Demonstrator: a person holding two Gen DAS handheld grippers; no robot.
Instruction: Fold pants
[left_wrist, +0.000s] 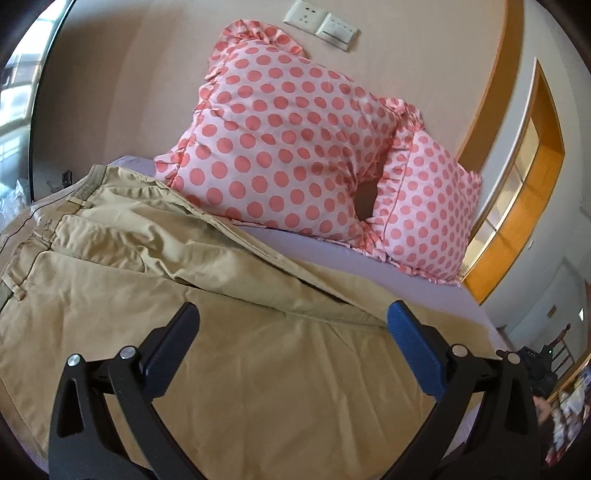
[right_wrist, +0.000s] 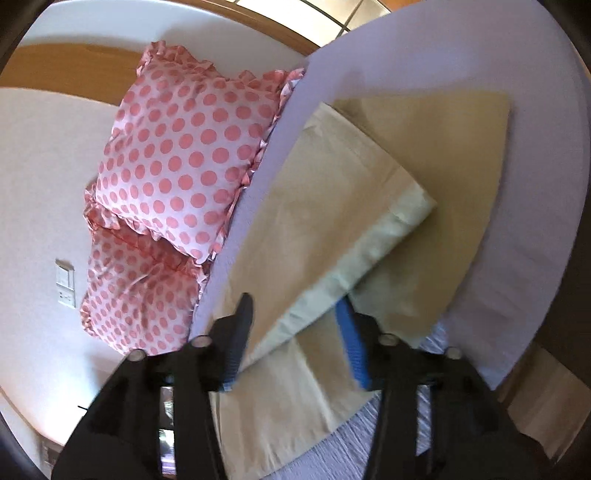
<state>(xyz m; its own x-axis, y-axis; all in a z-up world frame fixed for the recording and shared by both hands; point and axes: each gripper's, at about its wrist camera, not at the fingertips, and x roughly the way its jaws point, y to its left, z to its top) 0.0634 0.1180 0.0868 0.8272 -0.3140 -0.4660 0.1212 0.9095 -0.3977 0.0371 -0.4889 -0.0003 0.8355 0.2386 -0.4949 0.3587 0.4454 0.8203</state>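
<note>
Khaki pants (left_wrist: 221, 369) on bed (left_wrist: 369, 266): soft, light, floppy | left claw (left_wrist: 291, 325) wide, empty | right claw (right_wrist: 295, 325) wide, empty | pinch leg hem (right_wrist: 399, 218).

Both wrist views look low and close across the pants (left_wrist: 155, 280) (right_wrist: 317, 229), apparently from opposite ends; each shows the polka-dot pillows (left_wrist: 280, 147) (right_wrist: 177, 162) beyond.

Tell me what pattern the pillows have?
Pink with coral polka dots, the pillows show best from the left wrist.
</note>
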